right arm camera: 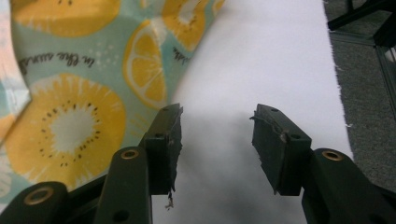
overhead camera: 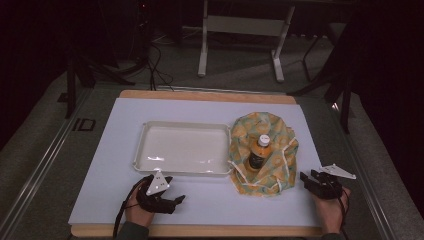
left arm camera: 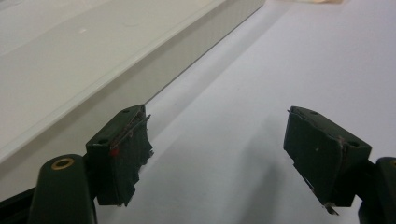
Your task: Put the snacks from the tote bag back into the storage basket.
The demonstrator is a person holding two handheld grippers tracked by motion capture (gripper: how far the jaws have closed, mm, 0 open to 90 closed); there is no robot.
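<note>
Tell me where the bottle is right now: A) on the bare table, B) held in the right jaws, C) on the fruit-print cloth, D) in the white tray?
C: the bottle lies on the fruit-print cloth, right of the empty white tray; both grippers are open and hold nothing.

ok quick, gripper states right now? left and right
Left gripper: open, empty, jaws apart over the white mat beside the tray.
Right gripper: open, empty, jaws apart next to the fruit-print cloth.
</note>
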